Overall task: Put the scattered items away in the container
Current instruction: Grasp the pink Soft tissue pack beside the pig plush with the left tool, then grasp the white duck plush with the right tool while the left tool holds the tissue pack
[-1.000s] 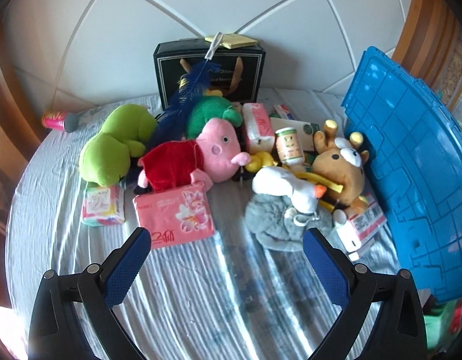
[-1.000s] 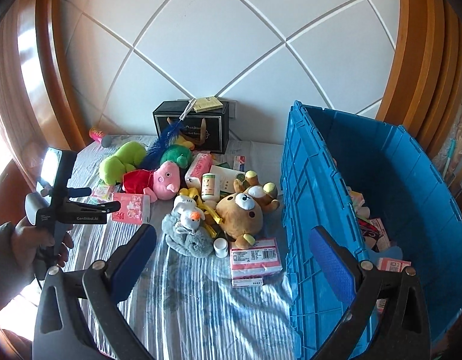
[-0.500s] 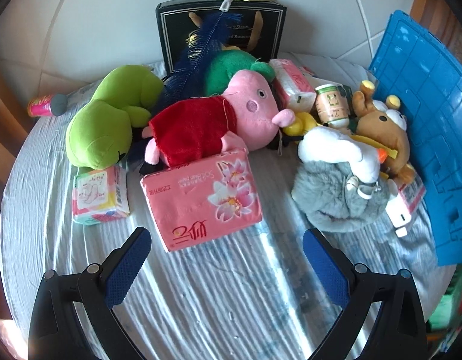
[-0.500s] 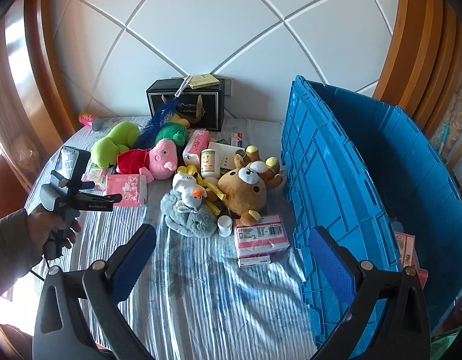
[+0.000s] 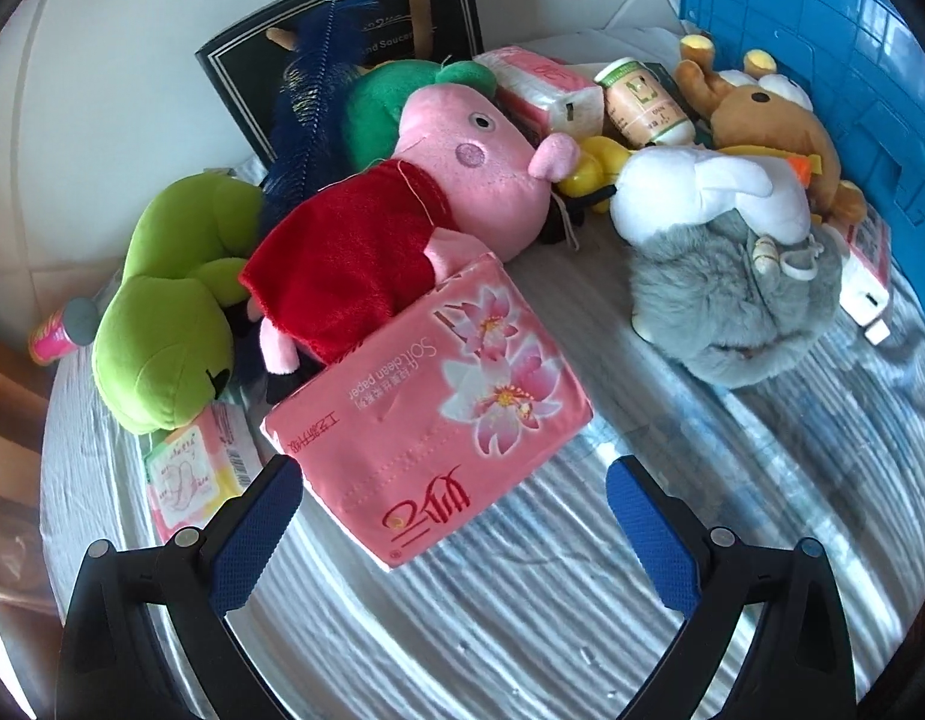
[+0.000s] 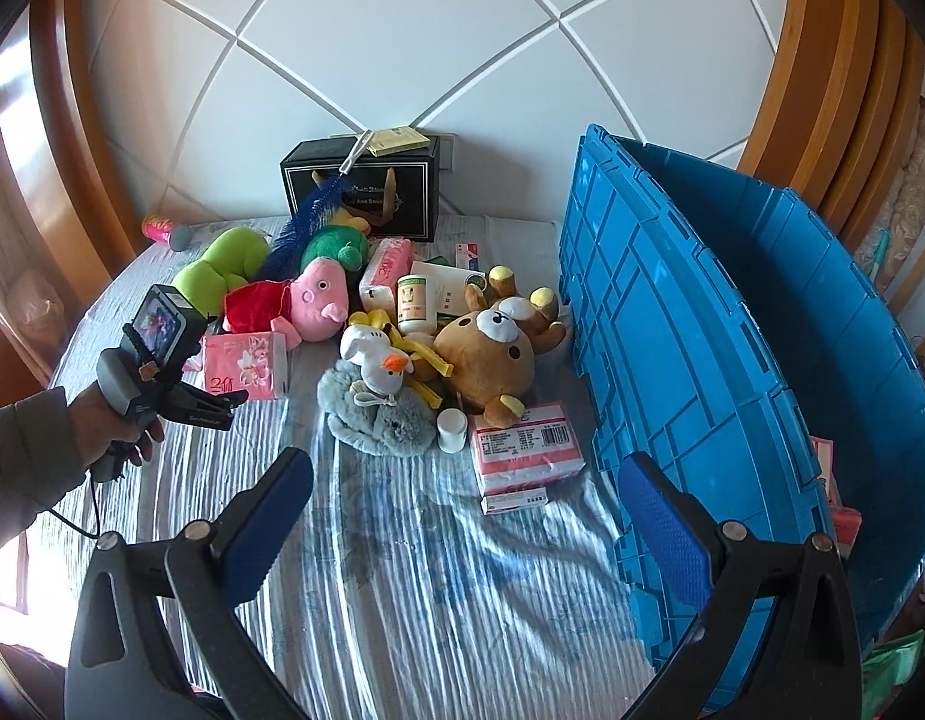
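A pink tissue pack [image 5: 429, 414] lies on the striped cloth just ahead of my open left gripper [image 5: 453, 516], its near corner between the blue pads. Behind it lie a pink pig plush in a red dress [image 5: 402, 210], a green plush [image 5: 168, 312], a grey and white plush [image 5: 732, 276] and a brown bear [image 5: 768, 120]. The right wrist view shows the same pile: tissue pack [image 6: 246, 363], pig [image 6: 294, 303], bear [image 6: 492, 354]. The blue container [image 6: 702, 360] stands at the right. My right gripper [image 6: 462, 516] hangs open over bare cloth, holding nothing.
A black box [image 6: 360, 189] with a blue feather brush [image 6: 309, 219] stands at the back wall. A bottle [image 6: 416, 300], a white cap [image 6: 452, 429], pink packets [image 6: 522, 447] and a pink tube [image 6: 162, 228] lie around. A hand [image 6: 114, 426] holds the left gripper.
My left gripper has moved forward and down toward the pink tissue pack, which now reaches between its pads. The right gripper has shifted slightly; both stay open.
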{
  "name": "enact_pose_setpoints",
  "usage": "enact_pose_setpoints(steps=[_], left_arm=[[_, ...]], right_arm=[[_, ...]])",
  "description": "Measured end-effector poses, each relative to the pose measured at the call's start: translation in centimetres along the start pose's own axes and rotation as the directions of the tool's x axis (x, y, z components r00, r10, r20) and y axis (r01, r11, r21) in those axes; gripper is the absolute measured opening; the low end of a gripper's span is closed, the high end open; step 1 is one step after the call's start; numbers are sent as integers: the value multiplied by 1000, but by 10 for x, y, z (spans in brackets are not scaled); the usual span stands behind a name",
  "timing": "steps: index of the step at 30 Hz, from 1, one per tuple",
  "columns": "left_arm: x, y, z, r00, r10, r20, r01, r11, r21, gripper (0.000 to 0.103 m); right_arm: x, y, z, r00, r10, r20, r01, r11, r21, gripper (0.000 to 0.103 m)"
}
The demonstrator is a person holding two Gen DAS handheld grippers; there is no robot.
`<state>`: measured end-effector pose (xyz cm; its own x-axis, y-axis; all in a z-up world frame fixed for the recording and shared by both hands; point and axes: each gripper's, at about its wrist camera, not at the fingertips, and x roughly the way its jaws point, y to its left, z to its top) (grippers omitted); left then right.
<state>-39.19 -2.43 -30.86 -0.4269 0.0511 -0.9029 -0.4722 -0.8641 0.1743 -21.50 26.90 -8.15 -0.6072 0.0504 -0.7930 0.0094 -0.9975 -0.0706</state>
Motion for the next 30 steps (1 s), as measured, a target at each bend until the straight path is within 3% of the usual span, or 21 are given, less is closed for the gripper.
enact_pose_setpoints(steps=[3,5,9,13,16,18,23,30], left_arm=[[9,-12,-1,999,48,11,-49,992,120,103],[15,-21,-2,994,106,39,-112,968,225,103],[33,-36,-4,971,218,96,-238,870,432,103],[45,-36,0,976,199,86,-215,835,506,103],[59,-38,1,969,236,69,-235,803,548,103],[61,-36,4,972,226,56,-221,820,528,103],[49,-24,13,992,123,4,-115,909,400,97],[33,-11,7,996,86,-6,-79,947,312,95]], right_arm=[[0,1,-2,1000,-5,-5,5,1000,5,103],[1,0,-3,1000,-10,-12,10,1000,10,103],[2,-2,-5,999,-22,-23,23,1000,16,103],[2,-4,-5,999,-33,-30,34,999,23,103],[3,-3,-6,999,-38,-36,39,999,28,103],[4,-3,-7,998,-40,-39,41,999,29,103],[8,-3,-7,998,-35,-43,36,999,29,103],[19,4,-4,999,-21,-51,21,1000,2,103]])
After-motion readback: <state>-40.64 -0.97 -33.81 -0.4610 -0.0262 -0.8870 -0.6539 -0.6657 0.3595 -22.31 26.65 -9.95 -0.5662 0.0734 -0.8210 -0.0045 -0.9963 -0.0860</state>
